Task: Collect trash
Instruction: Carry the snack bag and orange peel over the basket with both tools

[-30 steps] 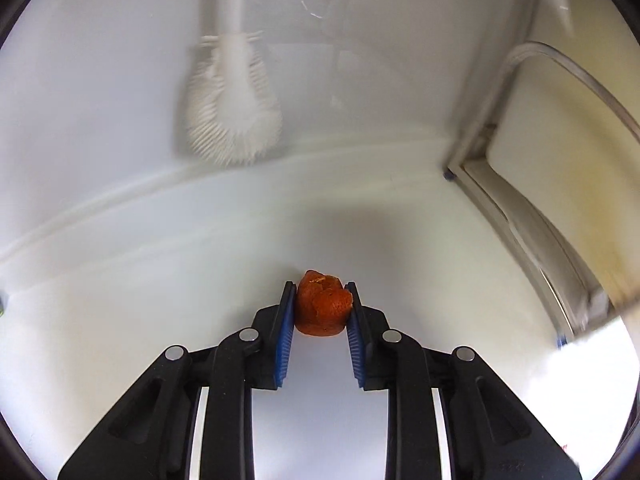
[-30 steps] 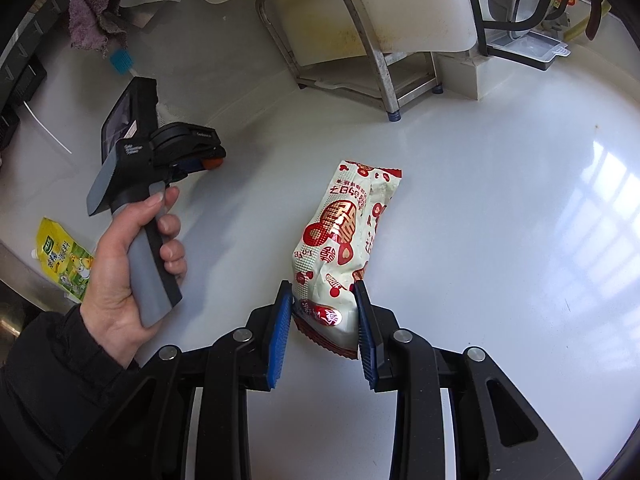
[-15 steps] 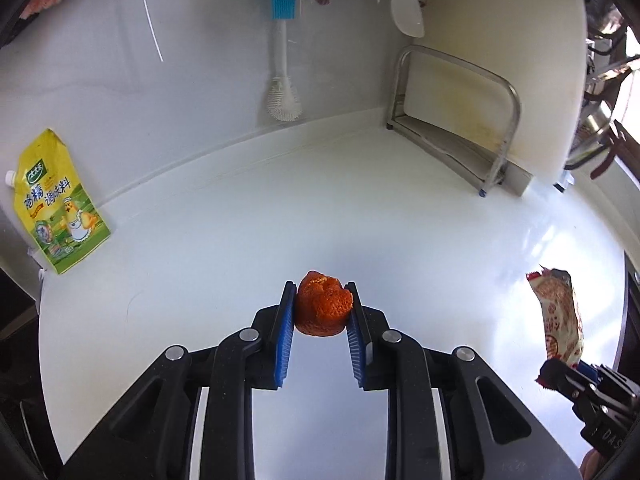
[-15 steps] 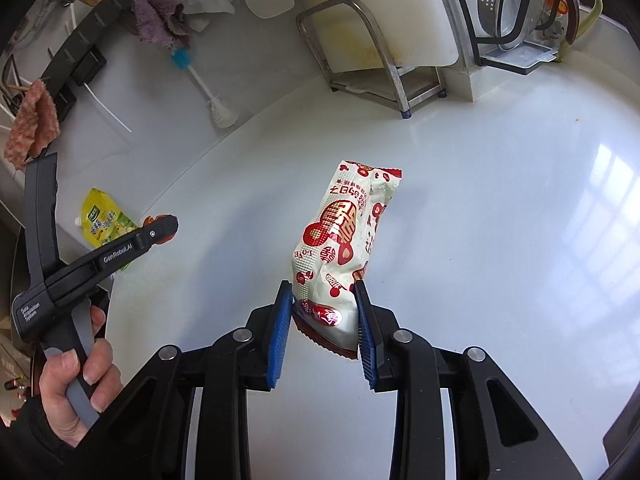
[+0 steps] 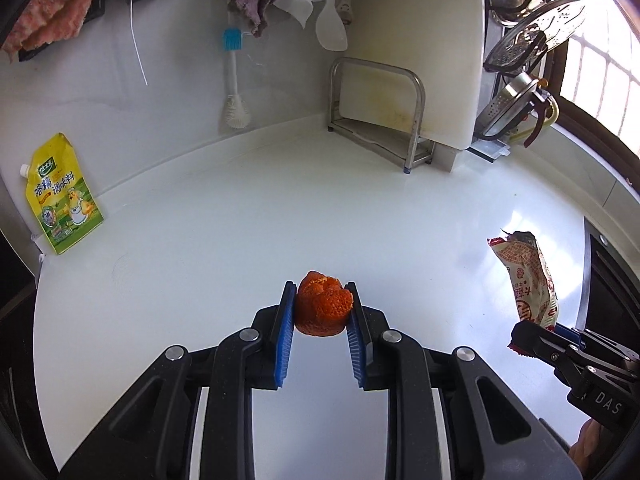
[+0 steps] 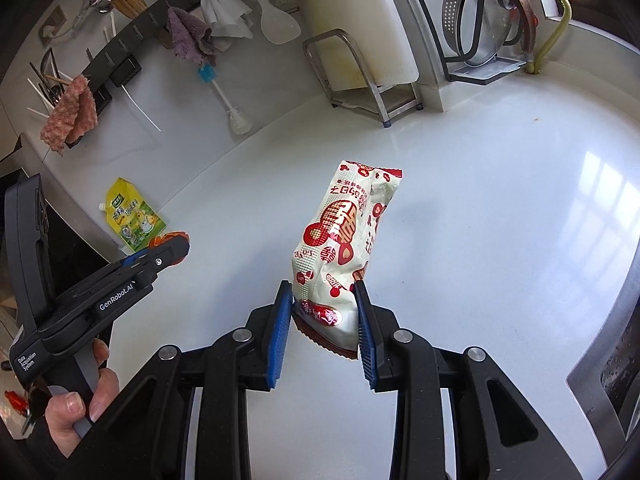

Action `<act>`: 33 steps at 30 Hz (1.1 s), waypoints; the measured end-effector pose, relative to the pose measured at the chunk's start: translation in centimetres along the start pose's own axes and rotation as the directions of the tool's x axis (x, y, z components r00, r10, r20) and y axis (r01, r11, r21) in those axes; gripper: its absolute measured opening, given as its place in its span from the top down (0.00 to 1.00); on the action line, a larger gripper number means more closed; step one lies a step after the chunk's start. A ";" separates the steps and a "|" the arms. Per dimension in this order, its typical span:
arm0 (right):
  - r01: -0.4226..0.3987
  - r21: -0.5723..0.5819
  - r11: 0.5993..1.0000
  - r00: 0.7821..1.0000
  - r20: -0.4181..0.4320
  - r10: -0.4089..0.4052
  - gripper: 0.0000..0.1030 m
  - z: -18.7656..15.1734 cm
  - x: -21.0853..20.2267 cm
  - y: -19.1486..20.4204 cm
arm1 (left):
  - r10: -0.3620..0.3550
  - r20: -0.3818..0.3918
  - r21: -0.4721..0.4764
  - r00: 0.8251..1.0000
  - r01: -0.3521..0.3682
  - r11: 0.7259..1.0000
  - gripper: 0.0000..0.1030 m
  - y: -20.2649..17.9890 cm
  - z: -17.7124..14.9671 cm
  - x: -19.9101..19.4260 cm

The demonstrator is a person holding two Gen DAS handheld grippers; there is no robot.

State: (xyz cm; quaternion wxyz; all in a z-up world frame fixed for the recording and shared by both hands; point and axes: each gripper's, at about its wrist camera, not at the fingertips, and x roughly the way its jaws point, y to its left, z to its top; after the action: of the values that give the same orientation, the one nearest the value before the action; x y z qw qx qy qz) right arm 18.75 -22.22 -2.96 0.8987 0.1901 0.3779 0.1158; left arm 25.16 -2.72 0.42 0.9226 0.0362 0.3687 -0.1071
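**A:** What have you got in your left gripper (image 5: 320, 314)?

**B:** You are clenching a lump of orange peel (image 5: 323, 309) between the two blue pads. Both pads press its sides, and it hangs clear above the white counter (image 5: 240, 216).

**A:** And your right gripper (image 6: 323, 312)?

**B:** It is clamped on the lower end of a white snack wrapper with red print (image 6: 343, 236). The crimped red edge sticks out below the pads, and the rest of the wrapper stands up and away from the fingers, off the counter. In the left wrist view you can see that same wrapper at the right edge, sticking up out of the right gripper.

**A:** How do your two hands sit against each other?

**B:** In the right wrist view your left gripper is at the left, held by your hand (image 6: 80, 408), with a bit of the orange peel showing at its tip. The two grippers are apart, not touching.

**A:** What else is on the counter?

**B:** A yellow seasoning pouch (image 5: 62, 196) leans against the back wall at the left. A white bottle brush with a blue grip (image 5: 234, 84) hangs by the wall. A metal rack (image 5: 376, 112) in the corner holds a white cutting board (image 5: 420, 40). Cloths and a white rice paddle (image 6: 274, 12) hang from the rail above.
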 end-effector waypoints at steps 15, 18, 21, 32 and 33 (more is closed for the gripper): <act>0.001 0.031 1.000 0.997 0.082 -0.004 0.71 -7.6 -8.4 -0.4 | -0.083 0.037 0.080 0.996 0.079 0.994 0.77 -4.6 -6.0 -6.9; 0.006 0.042 0.999 0.996 0.087 -0.010 0.71 -10.3 -10.6 -0.3 | -0.094 0.037 0.095 0.995 0.090 0.991 0.77 -5.0 -8.4 -8.9; 0.035 0.040 0.999 0.996 0.080 -0.038 0.71 -13.6 -12.7 -0.3 | -0.119 0.018 0.088 0.993 0.117 0.989 0.77 -5.2 -10.9 -10.7; 0.149 0.001 0.989 0.989 -0.003 -0.149 0.71 -24.7 -16.7 -0.3 | -0.166 -0.022 0.070 0.986 0.167 0.983 0.77 -5.6 -20.5 -15.0; 0.149 0.002 0.989 0.989 -0.012 -0.149 0.71 -25.6 -16.7 -0.3 | -0.167 -0.025 0.070 0.986 0.168 0.983 0.77 -5.7 -21.1 -15.1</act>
State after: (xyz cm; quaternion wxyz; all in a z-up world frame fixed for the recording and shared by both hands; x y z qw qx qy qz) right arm -11.20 -21.89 -8.90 0.9024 0.1618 0.3963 0.0489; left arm -0.94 -2.61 -4.48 0.9049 0.0392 0.3753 -0.1971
